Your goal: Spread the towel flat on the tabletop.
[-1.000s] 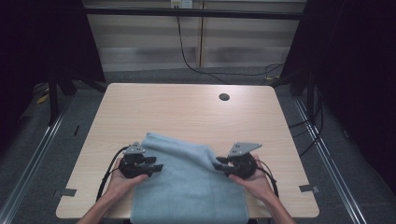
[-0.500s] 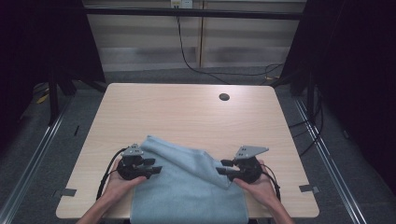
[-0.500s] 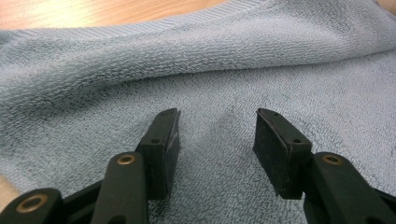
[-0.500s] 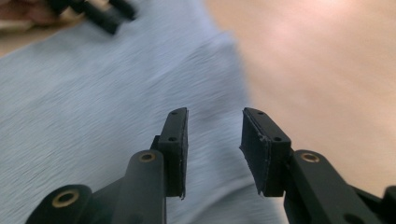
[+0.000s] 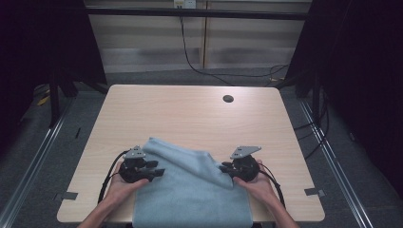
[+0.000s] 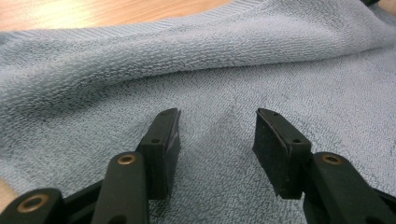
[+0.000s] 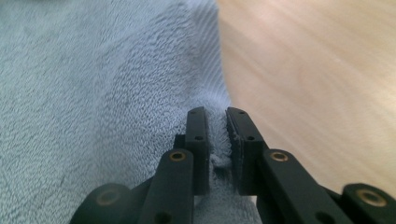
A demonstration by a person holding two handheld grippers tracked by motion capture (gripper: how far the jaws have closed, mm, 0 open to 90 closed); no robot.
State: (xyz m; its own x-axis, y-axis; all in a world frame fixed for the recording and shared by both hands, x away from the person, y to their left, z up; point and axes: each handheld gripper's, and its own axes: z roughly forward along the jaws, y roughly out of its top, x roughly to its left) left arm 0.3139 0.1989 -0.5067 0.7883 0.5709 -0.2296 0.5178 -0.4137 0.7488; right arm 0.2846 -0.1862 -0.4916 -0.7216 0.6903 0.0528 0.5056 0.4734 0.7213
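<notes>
A light blue towel (image 5: pixel 190 194) lies at the table's near edge, its far part folded over and its front hanging off. My left gripper (image 5: pixel 159 168) rests at the towel's left side, jaws wide open over the terry cloth (image 6: pixel 210 60), with nothing pinched between the pads (image 6: pixel 163 140). My right gripper (image 5: pixel 223 167) is at the towel's right edge. Its jaws have just been closing and now pinch a bunched bit of the towel's hem (image 7: pixel 219 158) between them (image 7: pixel 215 116).
The light wooden table (image 5: pixel 190 114) has a round cable hole (image 5: pixel 228 99) at its far right. Bare wood shows beyond and beside the towel (image 7: pixel 317 84). Dark floor with rails surrounds the table, and cables trail from both grippers.
The right gripper has shifted slightly and sunk at the towel's right edge, and its jaws have closed on the hem. The left gripper has stayed where it was, open.
</notes>
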